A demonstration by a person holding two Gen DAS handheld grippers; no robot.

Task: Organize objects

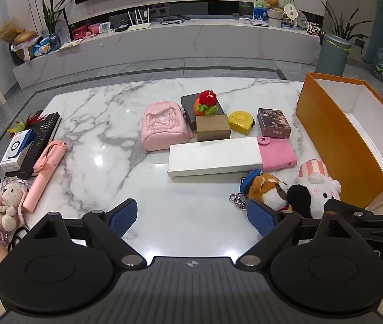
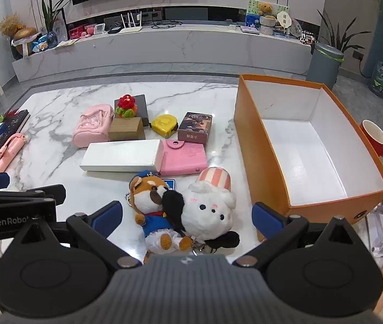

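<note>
Two hand-held grippers are seen above the near edge of the marble counter [image 1: 88, 135], both spread wide with nothing between the pads. The left hand-held gripper [image 1: 192, 217] is held over bare marble, well to the left of the orange box [image 2: 267, 162]. The right hand-held gripper [image 2: 187, 216] is held over two plush toys, its right pad close to the near left corner of the orange box.

The orange box is open and white inside, with nothing seen in it, and is placed at the right end of the counter. Just left of it, the white plush with a striped hat [image 2: 210, 205] and the fox plush in a blue cap [image 2: 151, 202] are laid touching each other. Farther left of the box, a pink wallet [image 2: 184, 156] is set against a long white box [image 2: 122, 155]. Behind these, a dark patterned card box [image 2: 195, 127], a yellow tape measure [image 2: 164, 125], a brown cardboard box [image 2: 126, 129], a crocheted flower [image 2: 126, 105] on a grey box, and a pink mini backpack [image 2: 91, 127] are ranged away from the orange box. A red mug [image 2: 375, 137] is placed just right of the box.
</note>
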